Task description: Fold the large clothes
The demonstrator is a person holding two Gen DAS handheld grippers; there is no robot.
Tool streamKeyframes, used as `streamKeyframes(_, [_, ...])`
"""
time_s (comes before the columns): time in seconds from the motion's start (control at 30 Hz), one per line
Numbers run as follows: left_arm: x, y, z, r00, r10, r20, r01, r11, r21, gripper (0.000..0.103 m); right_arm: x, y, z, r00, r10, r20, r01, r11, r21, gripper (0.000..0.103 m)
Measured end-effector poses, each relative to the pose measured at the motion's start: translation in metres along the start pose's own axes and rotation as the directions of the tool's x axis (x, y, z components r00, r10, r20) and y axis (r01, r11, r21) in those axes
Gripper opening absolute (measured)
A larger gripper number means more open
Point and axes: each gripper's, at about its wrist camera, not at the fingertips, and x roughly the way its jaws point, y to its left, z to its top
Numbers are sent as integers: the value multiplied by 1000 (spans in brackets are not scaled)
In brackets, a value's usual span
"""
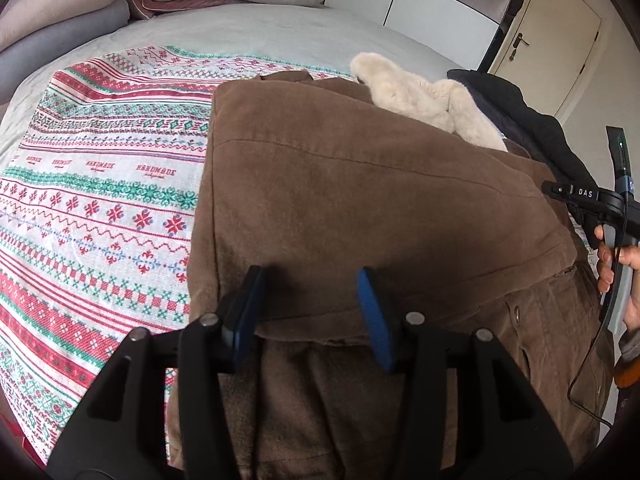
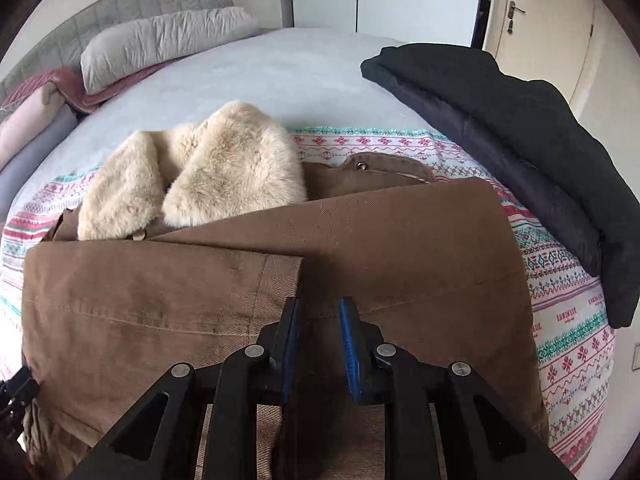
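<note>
A brown coat lies partly folded on a patterned blanket spread over a bed with a grey sheet. Its cream fur collar sits at the far end, well ahead of both pairs of fingers. The left gripper hovers over the near part of the coat with its blue-padded fingers spread wide and nothing between them; a folded edge of the brown cloth runs just beneath and ahead of the fingertips. The right gripper is also above the coat, its fingers parted by a narrower gap and closed on nothing; ahead of them and to their left a folded panel of the coat ends in a straight hemmed edge. In the left wrist view the right gripper's black body shows at the far right edge, held in the person's hand, beside the coat's side. A dark folded garment lies ahead and to the right of the right fingers, near the coat, apart from it. Pillows rest at the head of the bed, far ahead and to the left.
</note>
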Motion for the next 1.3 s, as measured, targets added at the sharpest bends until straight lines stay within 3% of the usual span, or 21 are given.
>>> streamKeyframes(0.1, [-7, 5, 2, 998, -56, 40, 58, 998, -40, 50, -28, 9, 2, 993, 82, 81, -82, 997, 5, 42])
streamKeyframes(0.2, [3, 3, 1, 999, -35, -4, 34, 999, -33, 50, -44, 42, -5, 981, 148, 122, -137, 986, -92, 58])
streamKeyframes(0.37, [10, -5, -3, 999, 23, -32, -22, 999, 30, 51, -4, 74, -32, 986, 164, 5, -162, 974, -157, 59])
streamKeyframes(0.43, [8, -3, -3, 999, 13, -37, -12, 1000, 23, 53, 13, 63, -46, 984, 175, -34, -178, 975, -136, 59])
streamKeyframes(0.5, [6, -2, -3, 999, 12, -40, -12, 1000, 13, 54, 6, 53, -57, 977, 214, 11, -210, 966, -148, 59])
streamKeyframes(0.57, [-1, -2, -2, 999, 19, -44, -19, 1000, 3, 57, -8, 48, -63, 983, 186, 6, -183, 972, -150, 59])
streamKeyframes(0.7, [-23, -3, -4, 1000, 14, -28, -15, 999, -36, 77, -59, 23, -81, 986, 167, 11, -165, 982, -93, 62])
streamKeyframes(0.83, [-45, -5, -12, 999, -3, -51, 0, 998, -63, 80, -115, -6, -104, 986, 167, 27, -165, 985, -51, 77])
streamKeyframes(1.03, [-72, -6, -44, 993, 37, -115, -43, 998, -42, 84, -177, -39, -126, 989, 145, 29, -145, 989, -17, 89])
streamKeyframes(1.3, [-106, 5, -103, 983, 68, -171, -65, 998, 20, 85, -200, -86, -170, 979, 205, -15, -205, 979, 13, 91])
